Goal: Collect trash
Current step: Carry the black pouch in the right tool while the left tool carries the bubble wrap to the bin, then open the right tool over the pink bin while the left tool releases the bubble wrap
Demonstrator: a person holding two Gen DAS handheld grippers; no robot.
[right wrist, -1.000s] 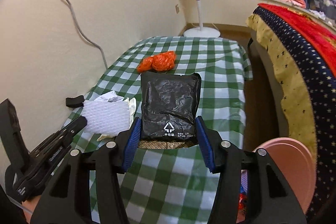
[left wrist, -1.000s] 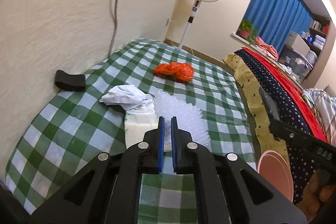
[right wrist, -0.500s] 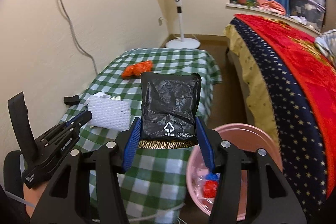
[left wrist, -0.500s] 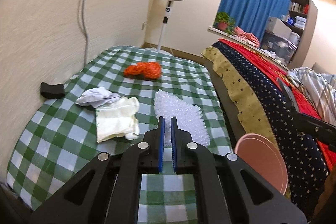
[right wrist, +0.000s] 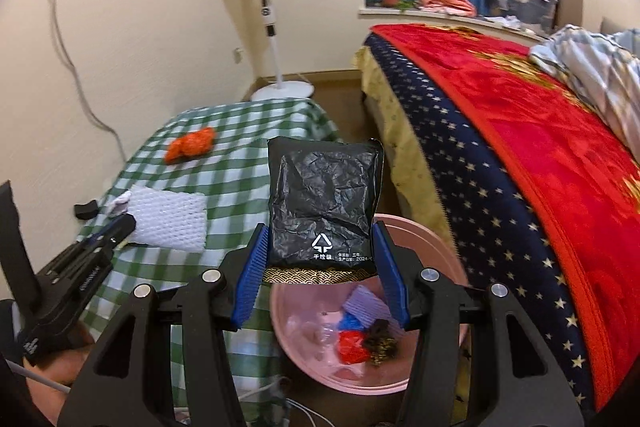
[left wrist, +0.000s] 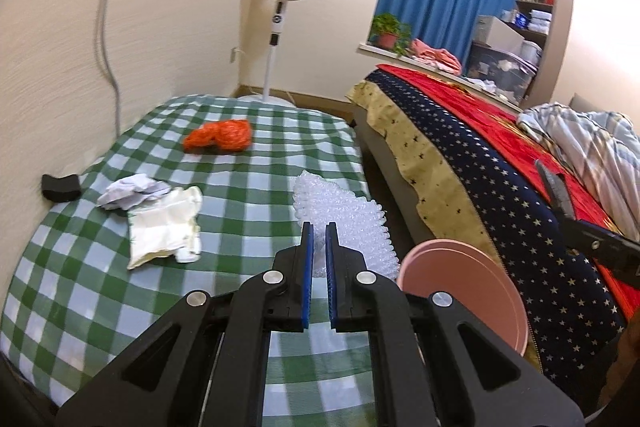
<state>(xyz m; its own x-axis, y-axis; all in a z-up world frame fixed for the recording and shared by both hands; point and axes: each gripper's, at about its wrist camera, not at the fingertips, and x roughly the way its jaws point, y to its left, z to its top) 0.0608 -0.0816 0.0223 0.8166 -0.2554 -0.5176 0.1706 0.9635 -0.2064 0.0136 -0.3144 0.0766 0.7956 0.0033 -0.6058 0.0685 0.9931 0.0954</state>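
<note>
Now right gripper [right wrist: 322, 269] clamps black packet [right wrist: 324, 203] above bin rim [right wrist: 432, 239].

Packet [right wrist: 324, 203] above bin [right wrist: 436, 255], beside table [right wrist: 240, 163]

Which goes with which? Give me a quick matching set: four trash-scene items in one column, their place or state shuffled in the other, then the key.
Things:
1. black packet
2. white foam sheet
3. orange mesh
4. pink bin

States:
A. pinched in the left gripper
B. on the floor between table and bed
C. clamped in the right gripper, above the bin
D. lying on the checked cloth

Pairs: 1-C, 2-A, 3-D, 4-B
</note>
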